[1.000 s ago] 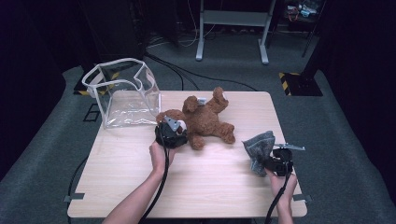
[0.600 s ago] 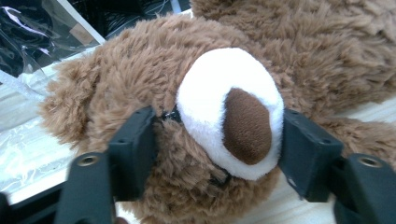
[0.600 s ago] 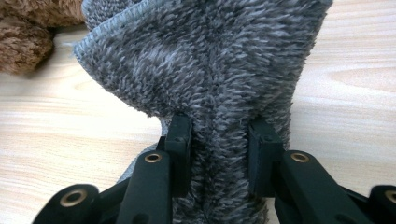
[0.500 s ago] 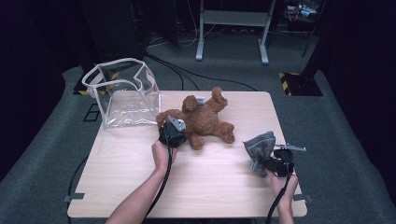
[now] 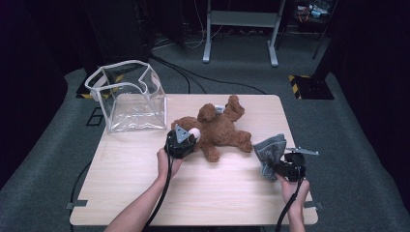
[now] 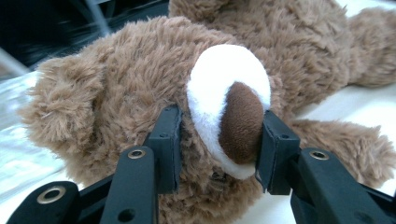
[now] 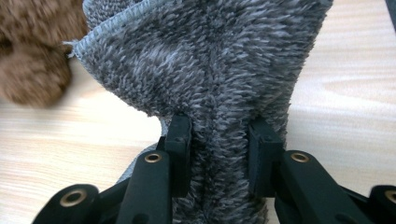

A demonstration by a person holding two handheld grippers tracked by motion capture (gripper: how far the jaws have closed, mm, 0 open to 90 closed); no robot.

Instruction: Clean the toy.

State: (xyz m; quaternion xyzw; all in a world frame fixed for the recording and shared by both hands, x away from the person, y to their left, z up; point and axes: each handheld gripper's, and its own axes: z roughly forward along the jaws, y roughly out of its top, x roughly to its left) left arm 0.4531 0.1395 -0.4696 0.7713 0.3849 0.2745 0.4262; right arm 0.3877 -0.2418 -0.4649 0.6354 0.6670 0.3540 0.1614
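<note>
A brown teddy bear (image 5: 222, 130) lies on its back in the middle of the wooden table (image 5: 232, 198). My left gripper (image 5: 186, 137) is at the bear's head. In the left gripper view its jaws (image 6: 219, 140) have just been closing, and the pads now press both sides of the white snout (image 6: 224, 93). At the right, my right gripper (image 5: 273, 166) is shut on a grey fluffy cloth (image 5: 270, 151). The cloth (image 7: 210, 56) stands bunched up between the pads (image 7: 218, 135), just off the tabletop.
A clear plastic bag (image 5: 128, 99) with a white rim stands open at the table's back left corner. Bare wood lies in front of the bear and between the two hands. Cables and a metal stand are on the floor behind the table.
The left gripper has edged slightly in against the bear's head. The right hand and the cloth have stayed where they were.
</note>
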